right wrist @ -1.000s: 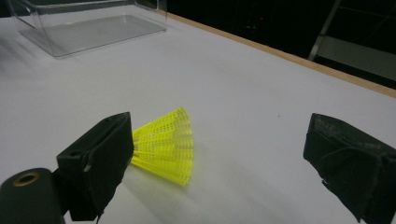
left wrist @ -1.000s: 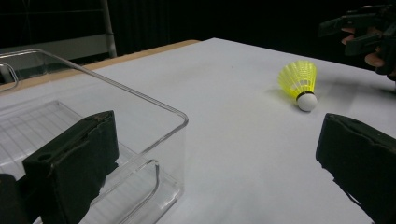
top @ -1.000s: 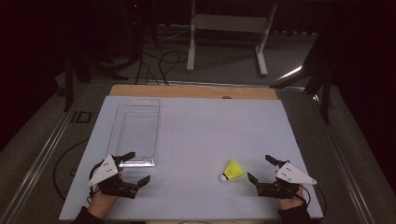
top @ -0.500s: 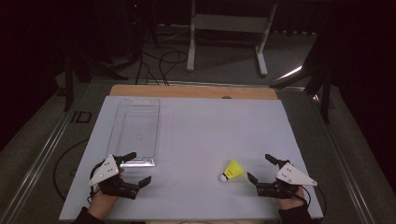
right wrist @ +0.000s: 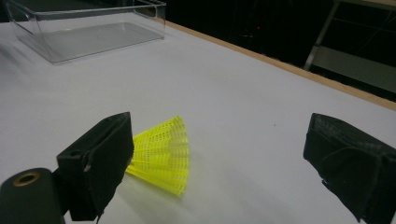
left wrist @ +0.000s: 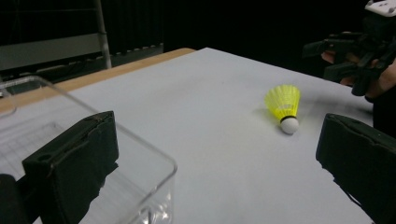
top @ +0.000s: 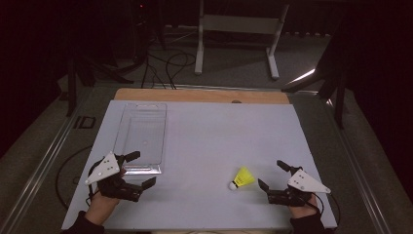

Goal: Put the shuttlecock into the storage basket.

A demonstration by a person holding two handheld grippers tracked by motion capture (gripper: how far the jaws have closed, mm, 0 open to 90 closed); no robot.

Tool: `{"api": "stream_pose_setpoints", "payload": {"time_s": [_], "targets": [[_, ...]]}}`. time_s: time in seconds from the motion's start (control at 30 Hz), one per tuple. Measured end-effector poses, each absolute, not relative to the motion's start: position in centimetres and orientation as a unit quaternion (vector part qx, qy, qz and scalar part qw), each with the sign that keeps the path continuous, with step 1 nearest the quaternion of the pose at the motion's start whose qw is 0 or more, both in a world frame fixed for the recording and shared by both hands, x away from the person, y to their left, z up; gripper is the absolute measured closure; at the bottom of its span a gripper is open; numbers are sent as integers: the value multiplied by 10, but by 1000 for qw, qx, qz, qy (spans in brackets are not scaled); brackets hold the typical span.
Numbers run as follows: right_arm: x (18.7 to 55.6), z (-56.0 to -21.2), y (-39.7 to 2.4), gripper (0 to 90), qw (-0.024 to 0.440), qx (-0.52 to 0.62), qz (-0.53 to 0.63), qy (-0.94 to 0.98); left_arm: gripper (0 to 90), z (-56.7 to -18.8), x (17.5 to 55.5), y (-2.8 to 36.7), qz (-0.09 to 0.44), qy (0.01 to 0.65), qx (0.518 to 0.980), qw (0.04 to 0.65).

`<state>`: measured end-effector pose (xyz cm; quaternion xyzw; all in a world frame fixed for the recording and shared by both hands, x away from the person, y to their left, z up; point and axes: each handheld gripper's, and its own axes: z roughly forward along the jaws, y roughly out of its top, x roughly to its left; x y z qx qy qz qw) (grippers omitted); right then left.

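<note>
A yellow shuttlecock (top: pixel 242 178) with a white cork lies on its side on the white table sheet (top: pixel 209 136), near the front right. My right gripper (top: pixel 270 174) rests just right of it, open and empty. In the right gripper view the shuttlecock's skirt (right wrist: pixel 163 154) lies beside the left jaw, a little ahead of my right gripper (right wrist: pixel 219 144). My left gripper (top: pixel 142 168) is open at the near end of a clear plastic box (top: pixel 141 136). The left gripper view has my left gripper (left wrist: pixel 215 140) open, one jaw over the box corner (left wrist: pixel 144 158), with the shuttlecock (left wrist: pixel 283 105) farther off.
The clear box is empty and runs lengthwise along the left side of the sheet. A wooden table edge (top: pixel 204 95) shows past the sheet's far side. A white metal stand (top: pixel 238 24) and cables (top: pixel 170 63) sit on the floor beyond the table.
</note>
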<state>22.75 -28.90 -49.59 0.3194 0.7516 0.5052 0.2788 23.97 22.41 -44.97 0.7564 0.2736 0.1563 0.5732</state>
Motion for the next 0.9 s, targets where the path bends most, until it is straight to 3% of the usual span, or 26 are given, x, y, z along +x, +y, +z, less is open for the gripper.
{"api": "stream_pose_setpoints", "payload": {"time_s": [0.47, 0.9], "targets": [[228, -496, -288, 83, 276, 318, 501, 756, 0, -422, 250, 193, 102, 210, 815, 531], [228, -497, -287, 83, 273, 314, 500, 759, 0, -418, 260, 165, 62, 185, 857, 477]]}}
